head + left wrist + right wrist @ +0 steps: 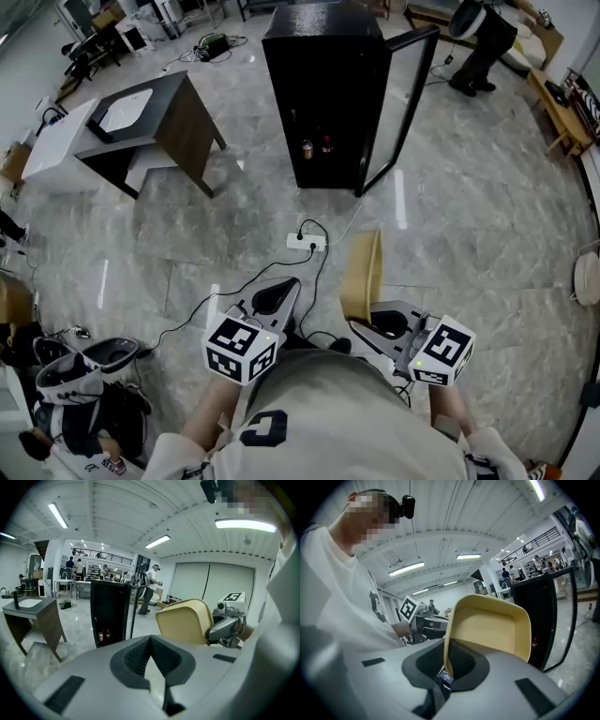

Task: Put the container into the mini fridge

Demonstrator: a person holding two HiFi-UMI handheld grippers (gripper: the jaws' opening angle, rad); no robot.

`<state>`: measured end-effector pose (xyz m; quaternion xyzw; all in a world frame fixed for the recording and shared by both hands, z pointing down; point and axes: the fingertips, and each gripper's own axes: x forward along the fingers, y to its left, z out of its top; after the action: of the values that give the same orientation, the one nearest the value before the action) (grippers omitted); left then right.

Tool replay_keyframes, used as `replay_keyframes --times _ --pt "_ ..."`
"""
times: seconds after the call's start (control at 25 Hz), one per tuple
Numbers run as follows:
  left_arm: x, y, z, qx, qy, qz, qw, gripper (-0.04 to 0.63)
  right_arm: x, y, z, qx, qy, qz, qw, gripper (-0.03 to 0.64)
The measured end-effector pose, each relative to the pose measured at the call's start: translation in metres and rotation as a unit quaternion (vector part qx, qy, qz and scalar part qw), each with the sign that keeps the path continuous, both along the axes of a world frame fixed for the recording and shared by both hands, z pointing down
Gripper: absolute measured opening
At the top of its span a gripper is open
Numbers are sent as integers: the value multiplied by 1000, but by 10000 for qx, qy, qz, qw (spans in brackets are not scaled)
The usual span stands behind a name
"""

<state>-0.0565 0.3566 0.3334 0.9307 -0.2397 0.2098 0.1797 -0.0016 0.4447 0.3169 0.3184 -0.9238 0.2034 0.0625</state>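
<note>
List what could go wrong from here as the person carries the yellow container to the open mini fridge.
1. The right claw grips the container by one rim edge only, so it could tilt or slip out.
2. A power strip and cables lie on the floor on the way to the mini fridge; a trip seems possible.
3. Drinks already stand on the bottom shelf; the container might knock them over.

Head view above the person's chest (328, 412), facing steeply down across the floor (187, 234) toward the mini fridge (323, 94), left gripper view low and level, right gripper view tilted upward, hard against the container (487, 625), all three sharing the mini fridge.
</note>
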Motion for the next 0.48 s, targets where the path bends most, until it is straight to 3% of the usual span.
replay_keyframes --times 0.24,0.48 --pt "2 -16 5 -3 0 -47 10000 55 3 -14 5 24 278 -84 9996 34" --pt "0 -64 13 -41 141 257 9996 55 -4 -58 11 -123 514 261 9983 35"
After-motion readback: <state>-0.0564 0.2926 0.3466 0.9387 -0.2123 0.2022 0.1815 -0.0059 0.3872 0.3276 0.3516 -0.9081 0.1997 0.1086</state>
